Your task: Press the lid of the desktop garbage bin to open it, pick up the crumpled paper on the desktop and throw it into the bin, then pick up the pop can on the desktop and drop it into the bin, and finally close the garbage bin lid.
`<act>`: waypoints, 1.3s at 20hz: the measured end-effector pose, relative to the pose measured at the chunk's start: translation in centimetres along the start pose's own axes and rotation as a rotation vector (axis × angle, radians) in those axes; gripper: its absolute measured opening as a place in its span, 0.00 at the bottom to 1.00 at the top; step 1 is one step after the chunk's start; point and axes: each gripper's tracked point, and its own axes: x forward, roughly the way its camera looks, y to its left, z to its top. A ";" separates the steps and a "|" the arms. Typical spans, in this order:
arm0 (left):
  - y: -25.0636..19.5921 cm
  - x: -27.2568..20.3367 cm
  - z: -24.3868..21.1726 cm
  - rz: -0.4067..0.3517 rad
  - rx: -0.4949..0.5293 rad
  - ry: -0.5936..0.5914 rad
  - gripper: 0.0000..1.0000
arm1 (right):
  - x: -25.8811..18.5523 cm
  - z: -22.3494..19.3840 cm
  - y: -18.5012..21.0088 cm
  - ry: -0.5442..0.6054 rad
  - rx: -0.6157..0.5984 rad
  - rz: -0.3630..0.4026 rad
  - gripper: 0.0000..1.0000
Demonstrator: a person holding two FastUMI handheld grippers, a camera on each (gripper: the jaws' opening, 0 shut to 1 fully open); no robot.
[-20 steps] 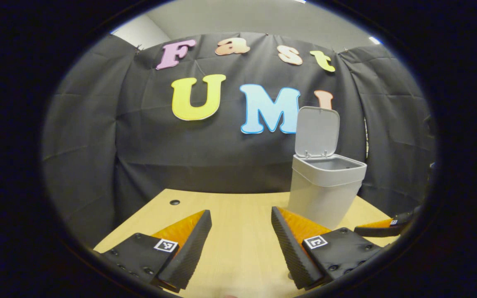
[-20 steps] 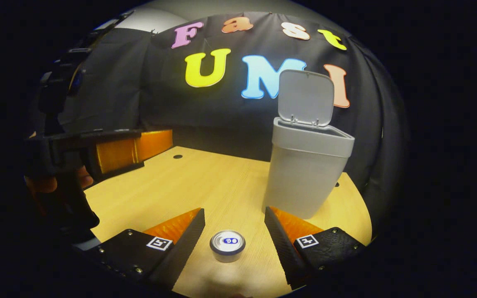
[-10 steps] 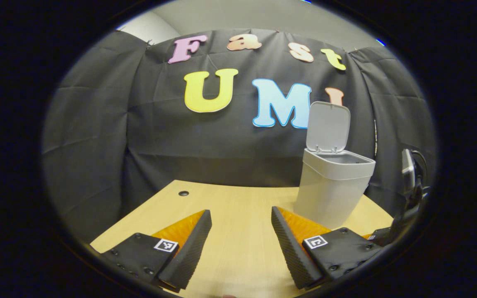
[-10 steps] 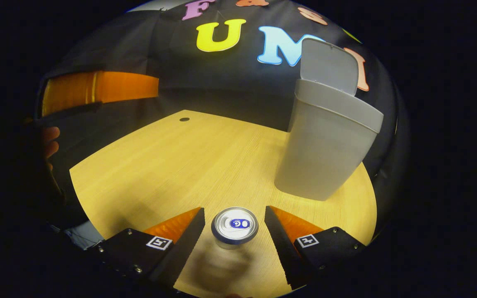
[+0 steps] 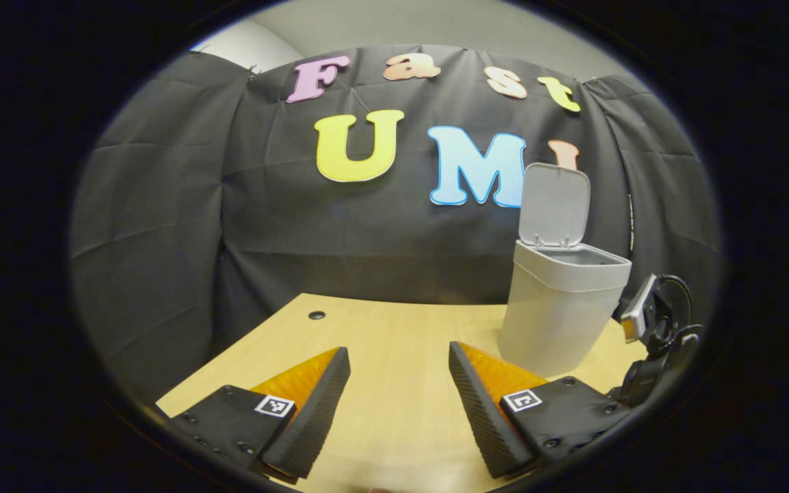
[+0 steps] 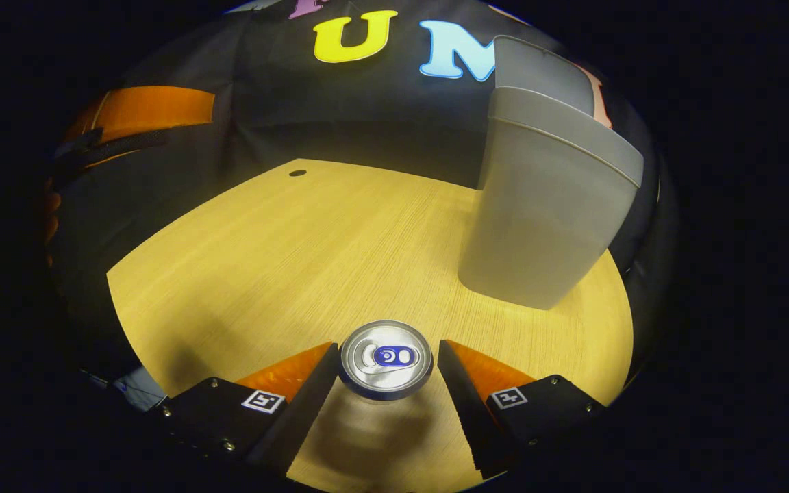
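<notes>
While lower over the table point(image 6: 244, 260) than a second ago, sits much nearer the can point(image 6: 385, 358) in the right gripper view; can top larger now and up between the two fingers rather than ahead of them; right gripper point(image 6: 386, 373) spread wide, left finger point(image 6: 302, 404) just beside the can's rim, right finger point(image 6: 459, 394) a little apart from it; not gripped, whether either finger touches cannot be told; can upright on the table, near the front edge, with the bin point(image 6: 545, 205) beyond it to the right, lid point(image 6: 538, 68) raised; left gripper point(image 5: 399, 400) spread with bare table between its fingers; bin point(image 5: 562, 308) farther right in the left gripper view than before, lid point(image 5: 554, 204) standing open; right gripper's body point(image 5: 655, 335) at that view's far right edge, beside the bin.
</notes>
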 end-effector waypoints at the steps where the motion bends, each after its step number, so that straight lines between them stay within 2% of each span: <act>1: 0.0 0.0 0.0 0.000 0.004 0.001 0.99 | 0.1 -0.2 0.0 0.004 0.004 0.002 0.94; 9: -0.6 -0.3 0.3 -0.014 0.022 -0.001 0.99 | 0.1 -0.7 -0.3 0.012 -0.018 0.000 0.92; 17: -0.6 -0.8 0.5 -0.018 0.030 -0.006 0.99 | 0.3 -1.3 -0.5 -0.002 0.060 0.038 0.93; 18: -0.7 -0.8 0.6 -0.019 0.029 -0.006 0.95 | 0.3 -1.3 -0.7 0.004 0.068 0.033 0.95; 20: -0.5 -0.9 0.5 -0.016 0.029 -0.008 0.95 | 0.4 -1.3 -0.9 0.005 0.070 0.023 0.95; 21: -0.5 -0.9 0.5 -0.016 0.026 -0.008 0.99 | 0.4 -1.2 -1.0 -0.002 0.064 0.016 0.95; 22: -0.4 -0.9 0.5 -0.017 0.024 -0.007 0.99 | 0.4 -1.1 -1.3 -0.007 0.056 0.002 0.90; 23: -0.3 -0.9 0.4 -0.016 0.023 -0.007 0.95 | 0.2 -1.1 -1.5 -0.012 0.047 -0.003 0.85; 26: -0.2 -0.8 0.4 -0.016 0.020 -0.006 0.95 | -0.3 -0.2 -1.7 -0.040 0.052 -0.009 0.85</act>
